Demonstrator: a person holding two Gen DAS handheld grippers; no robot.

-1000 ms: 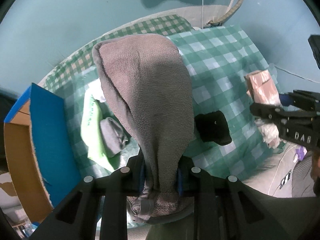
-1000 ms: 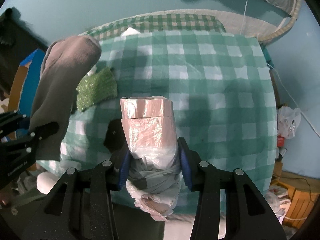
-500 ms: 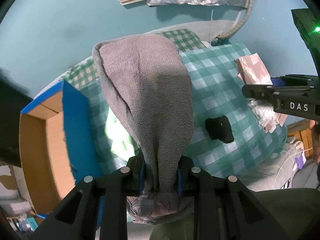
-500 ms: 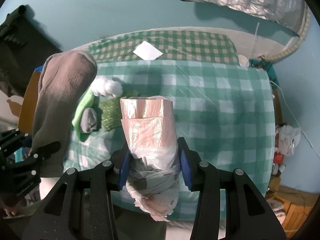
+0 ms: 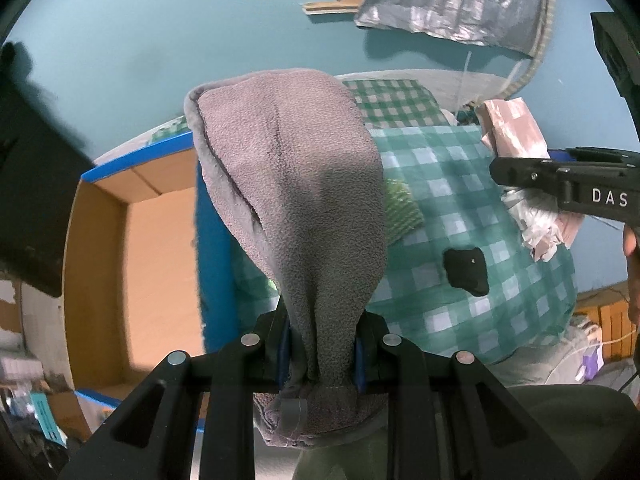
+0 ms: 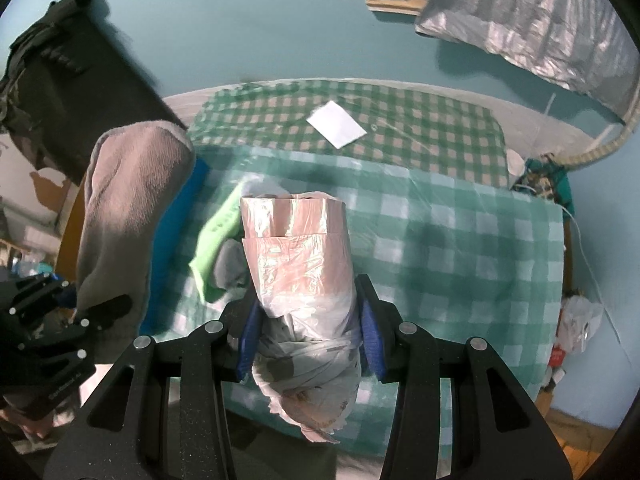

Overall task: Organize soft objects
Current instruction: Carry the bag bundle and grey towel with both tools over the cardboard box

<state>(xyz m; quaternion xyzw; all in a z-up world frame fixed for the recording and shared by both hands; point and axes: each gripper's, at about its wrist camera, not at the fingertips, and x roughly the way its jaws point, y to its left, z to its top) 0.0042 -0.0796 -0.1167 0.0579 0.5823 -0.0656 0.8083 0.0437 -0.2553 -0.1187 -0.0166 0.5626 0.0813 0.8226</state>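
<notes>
My left gripper [image 5: 322, 354] is shut on a grey fleece cloth [image 5: 292, 184], held up in the air above the table's left edge, beside an open cardboard box with a blue rim [image 5: 160, 264]. My right gripper [image 6: 308, 332] is shut on a pink bundle wrapped in a plastic bag [image 6: 298, 264], held above the green checked table [image 6: 460, 264]. On the table lie a light green cloth [image 6: 218, 236], a small grey cloth [image 6: 230, 266], a green knitted cloth [image 5: 400, 212] and a black soft item [image 5: 466, 270]. The grey fleece also shows in the right wrist view [image 6: 128, 208].
A white paper [image 6: 336, 123] lies on the far checked cloth. A dark garment [image 6: 60, 92] hangs at the left. A silver sheet [image 5: 452, 0] hangs on the blue wall. Clutter and a plastic bag [image 6: 578, 320] sit on the floor to the right of the table.
Both grippers have risen and pulled back from the table with their loads. The left one has swung left, so the open cardboard box now fills its left side.
</notes>
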